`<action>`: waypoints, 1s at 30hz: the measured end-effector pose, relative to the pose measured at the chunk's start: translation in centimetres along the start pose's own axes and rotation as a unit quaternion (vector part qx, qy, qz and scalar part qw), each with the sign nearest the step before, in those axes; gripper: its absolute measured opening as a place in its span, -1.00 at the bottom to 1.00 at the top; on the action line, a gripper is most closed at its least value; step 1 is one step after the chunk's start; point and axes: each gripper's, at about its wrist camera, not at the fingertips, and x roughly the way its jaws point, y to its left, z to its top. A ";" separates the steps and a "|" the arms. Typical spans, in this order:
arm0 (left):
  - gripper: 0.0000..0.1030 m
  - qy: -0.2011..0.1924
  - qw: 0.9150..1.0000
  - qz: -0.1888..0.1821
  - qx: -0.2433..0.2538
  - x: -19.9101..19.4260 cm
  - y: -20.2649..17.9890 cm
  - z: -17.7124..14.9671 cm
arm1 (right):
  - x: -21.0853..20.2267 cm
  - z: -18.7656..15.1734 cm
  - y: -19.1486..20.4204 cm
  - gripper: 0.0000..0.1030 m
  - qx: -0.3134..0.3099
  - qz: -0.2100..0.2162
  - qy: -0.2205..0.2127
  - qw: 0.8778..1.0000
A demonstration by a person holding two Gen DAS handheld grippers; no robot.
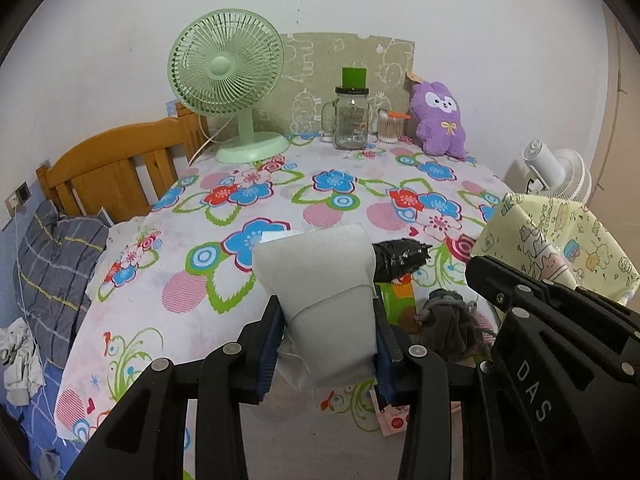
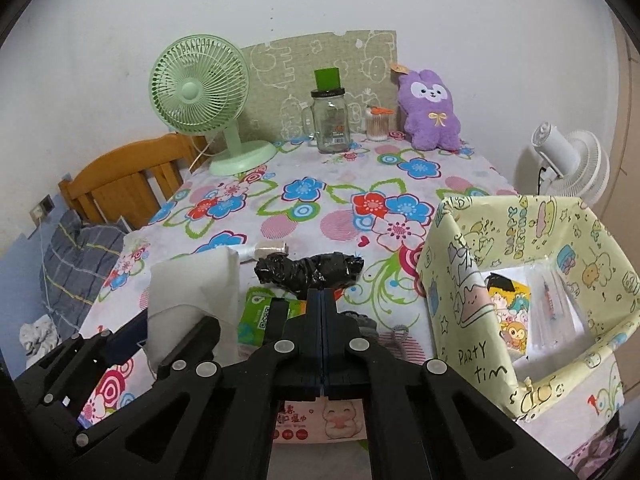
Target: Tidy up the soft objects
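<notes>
Two grippers are in your hands above the flowered tablecloth (image 1: 224,304). Your left gripper (image 1: 328,344) has its blue pads pressed into both sides of a white foam block (image 1: 320,280), which bulges above them and is lifted clear of the cloth. Your right gripper (image 2: 322,300) has its jaws pressed flat together with nothing between them; seen from the left wrist, its black housing reads "DAS".

Just beyond your right fingertips lies a lumpy roll wrapped in black tape (image 2: 308,272), with a small spool of pale thread (image 2: 272,247) beside its left end. A green tissue packet (image 2: 260,312) lies flat under your right gripper, its print too blurred to read. Nearer to you sits a pink wet-wipe pack (image 2: 320,420) with a cartoon face and Chinese characters you can only partly make out. A grey drawstring pouch (image 1: 448,320) slumps to the right of the foam.

On your right stands a pale yellow box (image 2: 452,280) wrapped in cartoon paper, printed "HAPPY BIRTHDAY" and "PARTY TIME"; inside it lie a cartoon card (image 2: 508,308) and some clear packets.

At the far edge, against the wall, stand a green desk fan (image 1: 228,80), a glass handled jar (image 1: 350,120) with a green block on its lid, a tub of cotton swabs (image 1: 390,126) and a purple plush rabbit (image 1: 438,120)
</notes>
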 end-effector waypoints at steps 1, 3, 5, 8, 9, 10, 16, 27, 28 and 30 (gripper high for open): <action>-0.21 0.002 1.000 -0.001 0.001 0.1 -0.1 -0.1 | 0.1 -0.1 -0.1 -0.94 0.003 0.001 0.001 1.000; -0.21 0.006 1.000 -0.002 0.004 0.3 -0.3 -0.4 | 0.5 -0.2 -0.2 -0.93 0.003 0.002 0.016 1.000; -0.21 0.010 1.000 -0.005 0.006 0.5 -0.5 -0.7 | 0.9 -0.4 -0.4 -0.92 0.004 -0.004 0.025 1.000; -0.21 0.015 1.000 -0.009 0.010 0.8 -0.8 -1.0 | 1.4 -0.8 -0.6 -0.90 0.006 -0.008 0.036 0.999; -0.20 0.017 1.000 -0.010 0.011 0.9 -0.8 -1.1 | 1.6 -1.0 -0.7 -0.84 0.007 -0.010 0.039 0.999; -0.20 0.018 1.000 -0.011 0.011 1.1 -0.9 -1.2 | 1.7 -1.1 -0.8 -0.79 0.007 -0.011 0.041 0.999; -0.20 0.031 0.999 -0.016 0.011 1.9 -1.0 -1.7 | 1.8 -1.6 -1.1 0.24 0.014 -0.027 0.027 0.999; -0.20 0.053 0.998 -0.017 0.011 3.8 -0.7 -2.4 | 5.0 -2.6 -1.2 0.24 0.029 -0.020 0.082 0.996; -0.20 0.055 0.998 -0.017 0.012 4.0 -0.7 -2.5 | 5.2 -2.7 -1.2 0.24 0.028 -0.020 0.085 0.996; -0.21 0.057 0.998 -0.017 0.014 4.2 -0.8 -2.5 | 5.5 -2.8 -1.1 0.13 0.025 -0.017 0.088 0.996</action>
